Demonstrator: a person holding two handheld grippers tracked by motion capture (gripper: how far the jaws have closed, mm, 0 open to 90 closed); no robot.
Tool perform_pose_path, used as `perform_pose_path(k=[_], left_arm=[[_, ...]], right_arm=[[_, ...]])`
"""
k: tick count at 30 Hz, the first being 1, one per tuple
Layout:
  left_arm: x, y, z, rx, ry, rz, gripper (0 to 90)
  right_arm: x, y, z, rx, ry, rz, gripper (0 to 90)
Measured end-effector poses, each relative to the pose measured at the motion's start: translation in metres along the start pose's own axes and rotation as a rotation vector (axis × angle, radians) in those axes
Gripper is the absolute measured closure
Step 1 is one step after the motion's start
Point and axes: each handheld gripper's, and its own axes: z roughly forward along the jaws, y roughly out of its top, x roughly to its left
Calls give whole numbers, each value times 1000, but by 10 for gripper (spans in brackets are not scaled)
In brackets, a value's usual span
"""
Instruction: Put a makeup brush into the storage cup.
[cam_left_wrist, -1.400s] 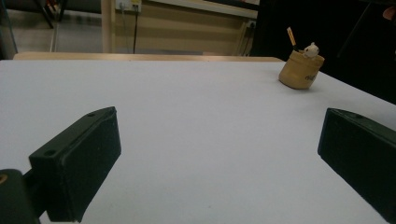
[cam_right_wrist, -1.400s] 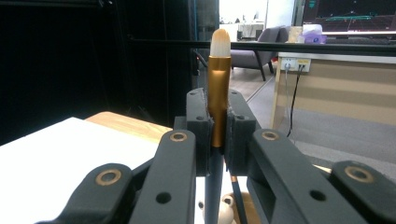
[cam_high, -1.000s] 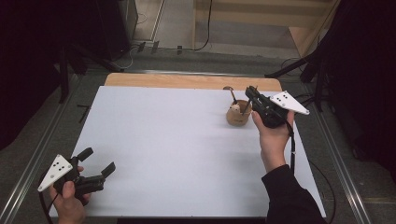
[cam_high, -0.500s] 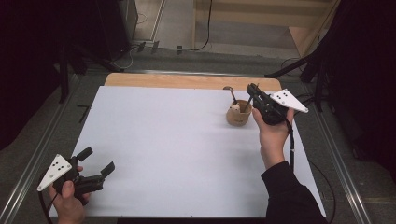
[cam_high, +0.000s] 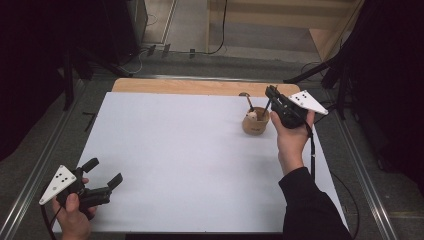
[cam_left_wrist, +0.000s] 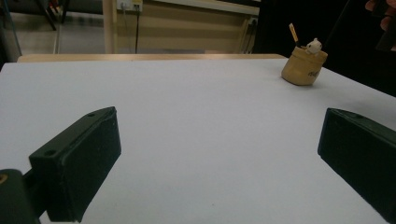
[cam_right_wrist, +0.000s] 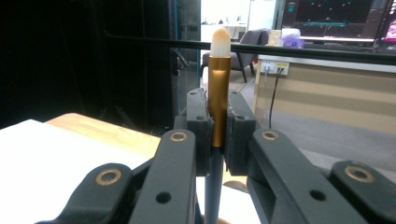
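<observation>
A small tan wooden cup (cam_high: 255, 124) stands at the back right of the white table top (cam_high: 190, 160); a small white figure and a thin stick with a dark head (cam_high: 246, 98) rise from it. In the left gripper view the cup (cam_left_wrist: 303, 70) sits far off at the upper right. My right gripper (cam_high: 270, 93) hovers just right of and above the cup, shut on a brush (cam_right_wrist: 218, 88) with a gold ferrule, white tip and dark handle. The brush handle (cam_high: 266, 107) slants down towards the cup. My left gripper (cam_high: 105, 173) rests open at the front left corner, nothing between its jaws (cam_left_wrist: 219, 158).
A bare wooden strip (cam_high: 190, 86) runs along the table's far edge. Metal rails (cam_high: 360, 170) flank the table on both sides. Dark stands and cables stand on the floor behind.
My right gripper has drifted slightly up and away with the brush. The left gripper has stayed where it was.
</observation>
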Motion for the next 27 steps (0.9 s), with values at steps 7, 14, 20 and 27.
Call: perform_pose_path(k=[7,14,20,27], left_arm=[[1,0,0,-2,0,-4,1],[0,0,-1,-3,1,-3,1],[0,0,-1,-3,1,-2,1],[1,0,-1,-2,0,-2,1]], right_arm=[[-4,-5,8,27,-13,-2,843],[-5,-15,12,64,-15,0,843],[-7,-24,15,93,-12,9,843],[-10,-38,17,119,-21,43,843]])
